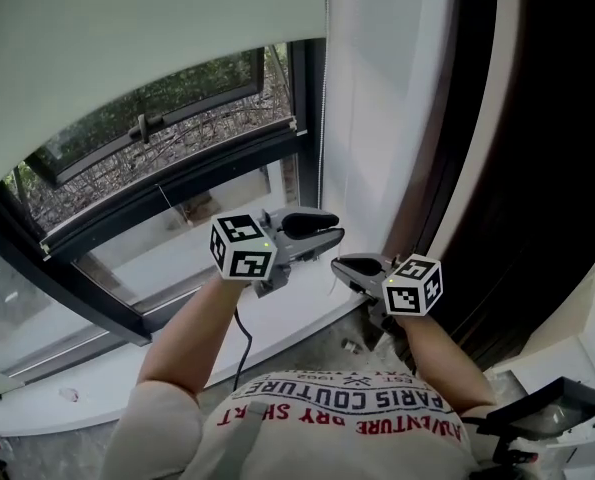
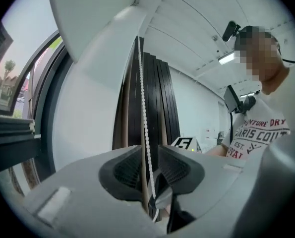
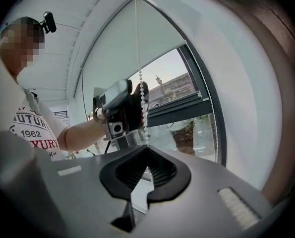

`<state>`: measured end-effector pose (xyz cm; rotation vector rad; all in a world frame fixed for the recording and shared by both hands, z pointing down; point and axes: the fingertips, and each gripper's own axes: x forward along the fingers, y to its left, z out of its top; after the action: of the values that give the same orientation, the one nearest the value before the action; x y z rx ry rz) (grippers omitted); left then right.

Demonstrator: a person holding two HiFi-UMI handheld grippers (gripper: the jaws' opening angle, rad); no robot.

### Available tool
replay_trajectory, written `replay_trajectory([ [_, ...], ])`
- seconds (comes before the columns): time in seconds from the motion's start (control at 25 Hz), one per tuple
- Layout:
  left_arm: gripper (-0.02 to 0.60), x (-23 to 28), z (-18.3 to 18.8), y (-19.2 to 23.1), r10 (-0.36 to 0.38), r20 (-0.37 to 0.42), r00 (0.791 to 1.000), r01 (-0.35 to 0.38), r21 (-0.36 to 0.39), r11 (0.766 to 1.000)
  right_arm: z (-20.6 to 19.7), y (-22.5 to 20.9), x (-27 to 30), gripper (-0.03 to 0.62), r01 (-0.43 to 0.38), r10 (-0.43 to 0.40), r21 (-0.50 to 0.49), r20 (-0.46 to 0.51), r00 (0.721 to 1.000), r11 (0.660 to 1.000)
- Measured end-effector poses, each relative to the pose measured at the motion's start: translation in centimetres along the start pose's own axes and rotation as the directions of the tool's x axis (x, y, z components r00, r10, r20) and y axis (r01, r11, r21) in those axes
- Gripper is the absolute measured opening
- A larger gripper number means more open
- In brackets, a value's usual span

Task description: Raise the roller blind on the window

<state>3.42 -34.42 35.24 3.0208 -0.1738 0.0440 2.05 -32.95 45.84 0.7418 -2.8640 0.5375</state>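
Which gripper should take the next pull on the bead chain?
Left. The left gripper is open further up the bead chain, which runs between its jaws. The right gripper is shut on the chain lower down.

L gripper spread — R gripper closed.

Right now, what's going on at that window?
A person stands at the window with a tool in each hand, working the bead chain beside the blind. The right tool is shut on the chain lower down. The left tool sits higher on the same chain, jaws apart, with the chain running between them, not gripped. The blind is partly up: glass shows below its bottom edge.
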Motion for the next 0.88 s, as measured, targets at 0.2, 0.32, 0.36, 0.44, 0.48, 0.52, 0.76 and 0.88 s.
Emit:
replay_trajectory([
  [0.2, 0.103, 1.2, 4.5, -0.1, 0.013, 0.04, 0.999, -0.013, 0.005, 1.0, 0.1, 0.5, 0.3, 0.008, -0.005, 0.005, -0.005, 0.003, 1.0, 1.0],
  [0.32, 0.056, 1.4, 5.2, 0.0, 0.047, 0.02, 0.999, -0.048, 0.011, 0.999, 0.1, 0.6, 0.4, 0.008, -0.005, 0.005, -0.004, 0.009, 1.0, 1.0],
  [0.36, 0.035, 1.5, 5.1, 0.1, 0.062, 0.012, 0.998, -0.062, 0.011, 0.998, 0.0, 0.6, 0.4, 0.008, -0.005, 0.005, -0.004, 0.01, 1.0, 1.0],
  [0.44, 0.018, 1.5, 5.0, 0.3, 0.069, 0.012, 0.998, -0.069, -0.007, 0.998, 0.0, 0.6, 0.4, 0.008, -0.003, 0.003, -0.003, 0.009, 1.0, 1.0],
  [0.48, 0.017, 1.4, 5.0, 0.4, 0.064, 0.017, 0.998, -0.064, -0.021, 0.998, 0.0, 0.5, 0.4, 0.008, -0.001, 0.002, -0.003, 0.009, 1.0, 1.0],
  [0.52, 0.015, 1.4, 4.9, 0.3, 0.06, 0.02, 0.998, -0.059, -0.031, 0.998, 0.0, 0.5, 0.4, 0.008, 0.0, 0.0, -0.003, 0.01, 1.0, 1.0],
  [0.76, 0.011, 2.1, 4.8, -0.2, 0.052, -0.031, 0.998, -0.051, 0.016, 0.999, 0.0, 0.2, 0.1, 0.008, 0.002, -0.002, 0.001, 0.019, 1.0, 1.0],
  [0.88, 0.011, 2.3, 4.7, 0.1, 0.06, -0.037, 0.997, -0.06, 0.018, 0.998, -0.1, 0.0, -0.1, 0.008, 0.007, -0.008, 0.008, 0.027, 1.0, 1.0],
])
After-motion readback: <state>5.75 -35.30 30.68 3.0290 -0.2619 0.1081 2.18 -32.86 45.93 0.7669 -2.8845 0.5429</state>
